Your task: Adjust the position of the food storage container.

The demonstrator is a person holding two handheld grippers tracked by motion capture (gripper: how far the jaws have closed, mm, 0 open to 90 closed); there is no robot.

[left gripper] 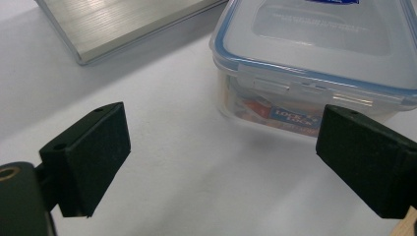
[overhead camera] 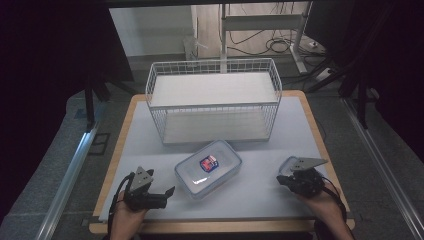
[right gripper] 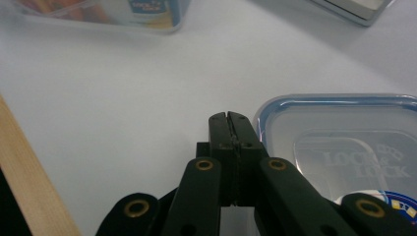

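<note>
A clear box with a blue-sealed lid (overhead camera: 208,169) lies at the table's front middle. In the left gripper view the same clear box (left gripper: 314,54) is just ahead, with a printed label inside. My left gripper (overhead camera: 165,193) rests front left, and its jaws stand wide open (left gripper: 221,152) on bare table short of the box. My right gripper (overhead camera: 281,181) sits front right, pointing left, shut with nothing between its jaws (right gripper: 229,119). A second, smaller blue-sealed lidded box (right gripper: 344,147) lies right beside it, and its edge (overhead camera: 288,164) peeks out behind the gripper.
A white wire basket rack (overhead camera: 215,100) with two flat shelves stands at the back middle; its base board (left gripper: 123,24) is near the left gripper. The wooden table edge (right gripper: 29,177) runs close to the right gripper.
</note>
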